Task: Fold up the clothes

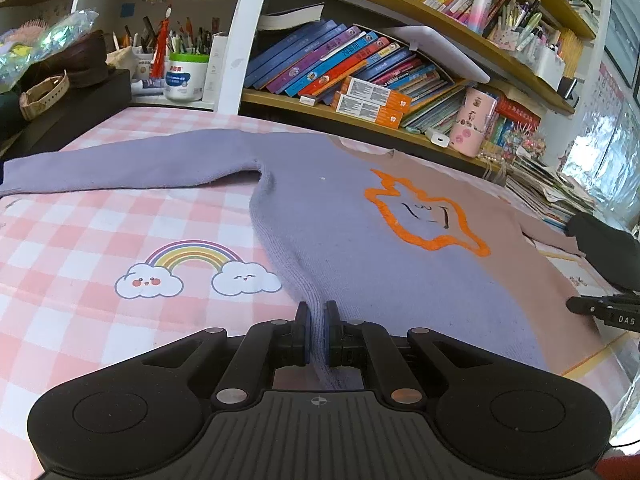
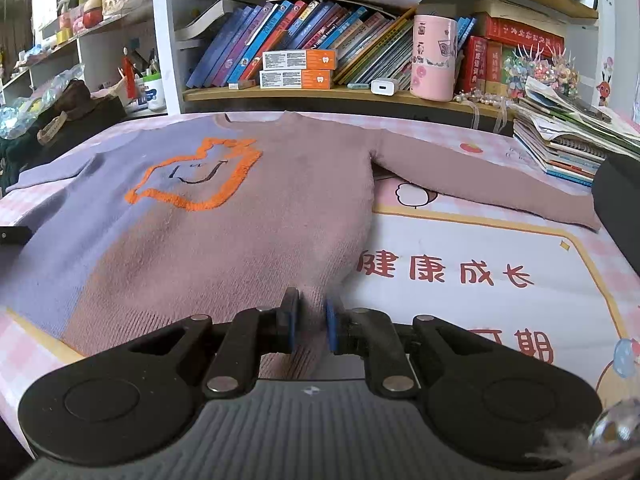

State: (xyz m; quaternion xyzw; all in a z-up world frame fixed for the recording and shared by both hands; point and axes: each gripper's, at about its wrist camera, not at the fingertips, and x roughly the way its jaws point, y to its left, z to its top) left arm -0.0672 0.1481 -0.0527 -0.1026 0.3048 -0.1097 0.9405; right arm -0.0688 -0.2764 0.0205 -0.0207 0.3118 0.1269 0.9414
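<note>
A knit sweater, half lilac and half dusty pink with an orange outlined figure on the chest, lies face up on the table with both sleeves spread out. My left gripper is shut on the lilac corner of the hem, a ridge of fabric pinched between its blue pads. In the right wrist view the sweater fills the left half, and my right gripper is shut on the pink hem corner. The right gripper also shows at the right edge of the left wrist view.
A pink checked mat with a rainbow print covers the table. Bookshelves packed with books stand along the far edge. A stack of magazines sits at the right, a pen pot and dark clutter at the far left.
</note>
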